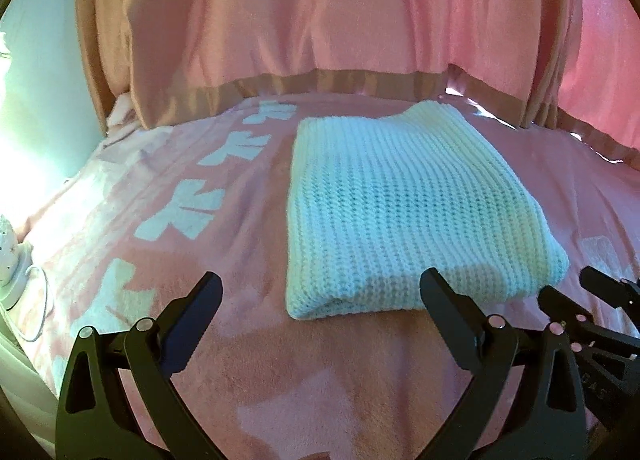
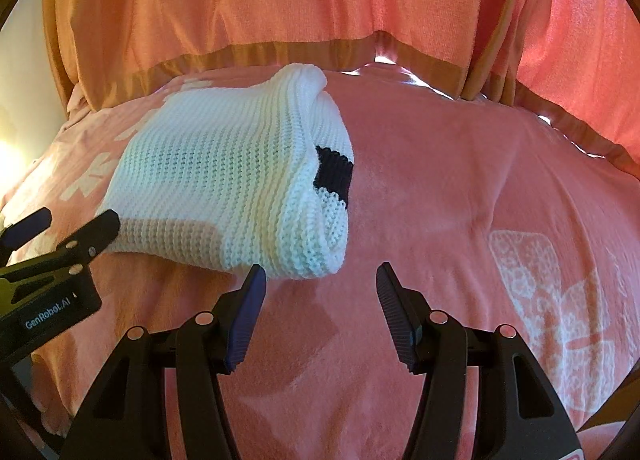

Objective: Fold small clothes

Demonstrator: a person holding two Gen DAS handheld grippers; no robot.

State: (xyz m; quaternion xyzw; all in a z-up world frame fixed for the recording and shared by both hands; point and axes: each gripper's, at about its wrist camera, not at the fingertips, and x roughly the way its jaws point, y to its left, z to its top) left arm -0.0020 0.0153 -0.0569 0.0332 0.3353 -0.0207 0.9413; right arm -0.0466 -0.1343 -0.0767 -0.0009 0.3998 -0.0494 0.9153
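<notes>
chunky ribbed knit sweater (image 2: 224, 179) on fuzzy plush blanket (image 2: 460, 179).

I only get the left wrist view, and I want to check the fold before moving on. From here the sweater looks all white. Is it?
Observer: No. The right wrist view shows a dark navy patch on the sweater's right side, between the folded layers.
Operator: Is the right hand-held gripper touching it?
Observer: No. The right hand-held gripper is open, with only the pink blanket between its fingers.
Operator: Anything on the blanket further right?
Observer: Just a white lacy bow print, no other clothes.
</notes>
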